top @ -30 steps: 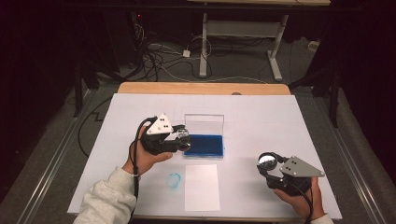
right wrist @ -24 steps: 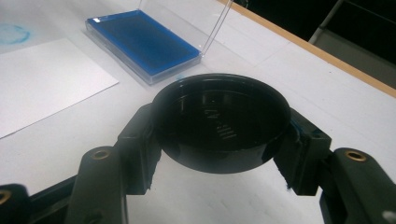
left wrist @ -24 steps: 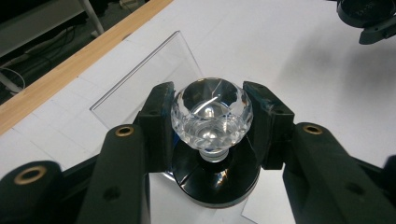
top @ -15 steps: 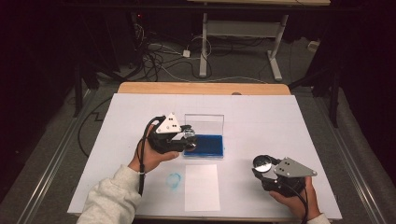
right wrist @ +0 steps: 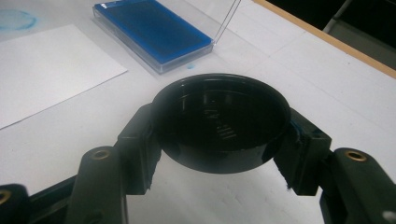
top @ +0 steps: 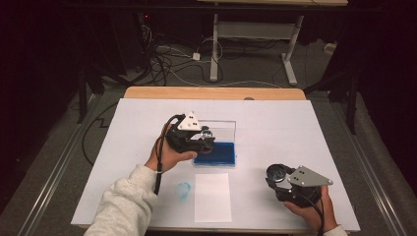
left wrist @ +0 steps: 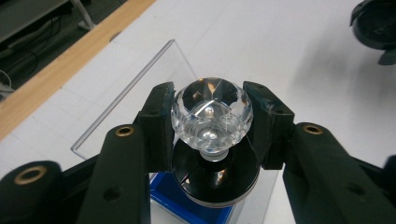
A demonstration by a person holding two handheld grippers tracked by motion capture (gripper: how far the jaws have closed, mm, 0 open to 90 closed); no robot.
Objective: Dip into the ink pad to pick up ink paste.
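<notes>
My left gripper (left wrist: 211, 122) is shut on a stamp with a clear faceted knob (left wrist: 212, 109) and a round black base. In the high view the left gripper (top: 205, 138) hovers at the left end of the blue ink pad (top: 217, 153), whose clear lid (top: 222, 129) stands open behind it. The pad's blue corner (left wrist: 187, 206) sits just under the stamp. My right gripper (right wrist: 219, 140) is shut on a round black cap (right wrist: 219, 122), hollow side up. The right gripper (top: 279, 176) rests low over the table at the front right.
A white sheet of paper (top: 212, 196) lies in front of the ink pad (right wrist: 152, 30), with a round blue ink mark (top: 183, 189) on the table to its left. The white table cover ends at a wooden edge (top: 211, 92) at the back.
My left gripper has carried the stamp to the right, up to the left end of the ink pad. The right gripper with the cap has stayed about where it was.
</notes>
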